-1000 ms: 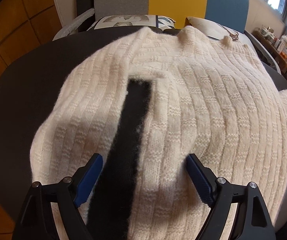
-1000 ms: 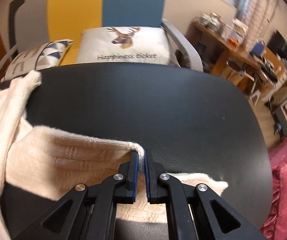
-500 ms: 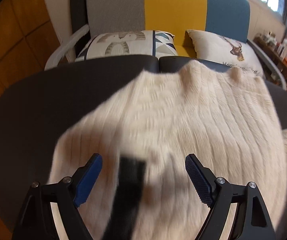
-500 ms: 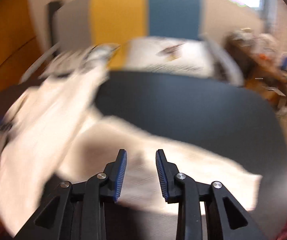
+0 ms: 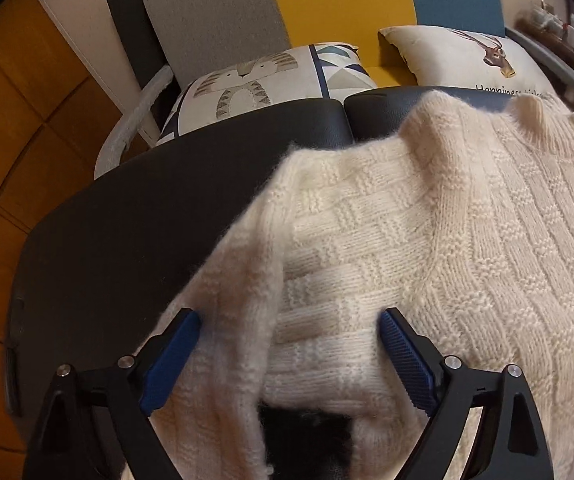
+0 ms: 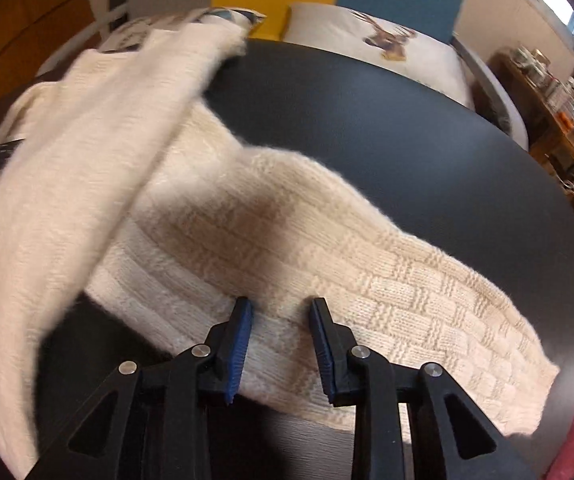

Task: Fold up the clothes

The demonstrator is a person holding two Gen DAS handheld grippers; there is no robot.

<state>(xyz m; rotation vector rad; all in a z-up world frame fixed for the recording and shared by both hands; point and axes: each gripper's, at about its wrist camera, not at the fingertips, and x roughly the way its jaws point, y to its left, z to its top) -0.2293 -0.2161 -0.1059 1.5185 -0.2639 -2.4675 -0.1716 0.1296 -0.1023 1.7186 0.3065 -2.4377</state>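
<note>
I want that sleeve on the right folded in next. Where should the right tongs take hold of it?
Probably the cuff end of the sleeve, approached from the table's right side: it lies flat and free, pointing outward, with bare tabletop beyond. The right tongs hover open over mid-sleeve.

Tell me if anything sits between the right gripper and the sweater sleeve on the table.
Nothing visible does. The right gripper is open directly over the cream sleeve, which lies flat across the black table. Only the sweater's own body drapes to the left, clear of the jaws.
</note>
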